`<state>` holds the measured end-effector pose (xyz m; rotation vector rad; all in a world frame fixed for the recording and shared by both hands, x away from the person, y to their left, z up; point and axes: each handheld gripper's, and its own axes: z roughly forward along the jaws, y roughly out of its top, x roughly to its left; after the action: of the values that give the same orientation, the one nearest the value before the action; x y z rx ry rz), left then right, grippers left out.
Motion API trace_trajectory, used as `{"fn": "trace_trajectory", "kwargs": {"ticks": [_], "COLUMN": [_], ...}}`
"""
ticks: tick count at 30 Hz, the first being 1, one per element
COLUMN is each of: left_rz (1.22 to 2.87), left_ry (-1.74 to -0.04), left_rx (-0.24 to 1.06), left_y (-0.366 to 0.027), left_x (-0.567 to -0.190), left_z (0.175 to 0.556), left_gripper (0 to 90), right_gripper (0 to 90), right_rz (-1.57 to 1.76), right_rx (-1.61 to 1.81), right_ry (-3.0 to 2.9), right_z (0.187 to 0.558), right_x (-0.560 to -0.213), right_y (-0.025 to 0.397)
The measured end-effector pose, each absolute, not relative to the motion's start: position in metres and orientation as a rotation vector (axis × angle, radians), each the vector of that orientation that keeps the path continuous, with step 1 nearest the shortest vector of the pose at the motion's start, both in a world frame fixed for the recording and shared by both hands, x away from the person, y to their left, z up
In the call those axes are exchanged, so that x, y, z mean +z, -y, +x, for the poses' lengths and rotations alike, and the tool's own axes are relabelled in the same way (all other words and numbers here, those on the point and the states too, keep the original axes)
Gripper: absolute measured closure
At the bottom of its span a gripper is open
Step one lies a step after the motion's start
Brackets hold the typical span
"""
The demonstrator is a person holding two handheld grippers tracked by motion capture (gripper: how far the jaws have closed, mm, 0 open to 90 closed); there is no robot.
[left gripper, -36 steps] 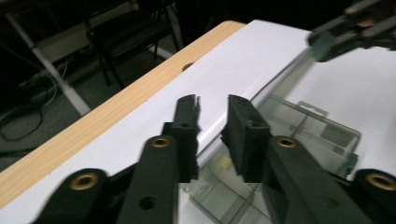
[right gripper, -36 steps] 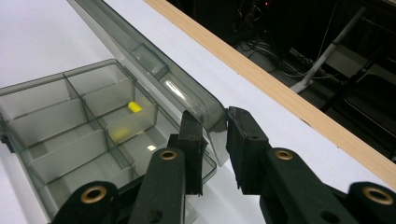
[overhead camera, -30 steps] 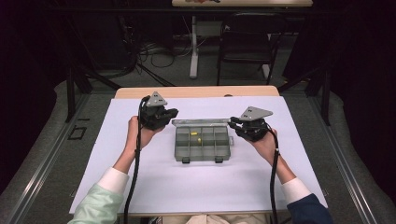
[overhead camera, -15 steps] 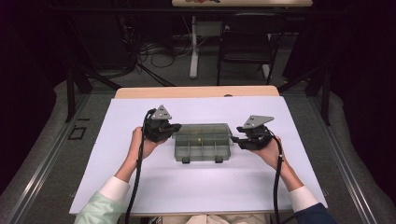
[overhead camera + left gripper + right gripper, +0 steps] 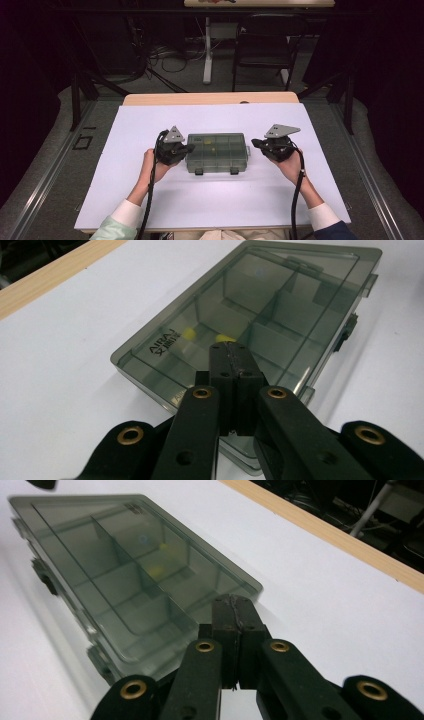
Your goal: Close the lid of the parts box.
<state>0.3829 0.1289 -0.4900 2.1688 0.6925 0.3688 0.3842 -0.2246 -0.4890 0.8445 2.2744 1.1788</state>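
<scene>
Jaws pressed together, beside closed box (image 5: 217,151)

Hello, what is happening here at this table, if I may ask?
A person holds a two-jaw gripper in each hand on either side of a smoky transparent compartment box on the white table. Its lid is down, with small yellow pieces visible inside. The left gripper is at the box's left end, the right gripper just off its right end; both have their jaws together, gripping nothing.

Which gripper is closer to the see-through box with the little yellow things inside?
Left. The left gripper is right at the compartment box's left end; the right gripper sits slightly off its right end.
</scene>
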Motion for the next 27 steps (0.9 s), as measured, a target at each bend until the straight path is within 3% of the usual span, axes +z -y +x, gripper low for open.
{"fn": "trace_trajectory", "kwargs": {"ticks": [27], "left_rz": [2.208], "left_ry": [-0.726], "left_rx": [0.329], "left_y": [-0.127], "left_x": [-0.52], "left_z": [0.384], "left_gripper": [89.8], "right_gripper": [90.0], "right_rz": [0.847], "right_rx": [1.101], "right_ry": [-2.41], "right_z": [0.383], "right_x": [-0.519], "right_y": [0.194]}}
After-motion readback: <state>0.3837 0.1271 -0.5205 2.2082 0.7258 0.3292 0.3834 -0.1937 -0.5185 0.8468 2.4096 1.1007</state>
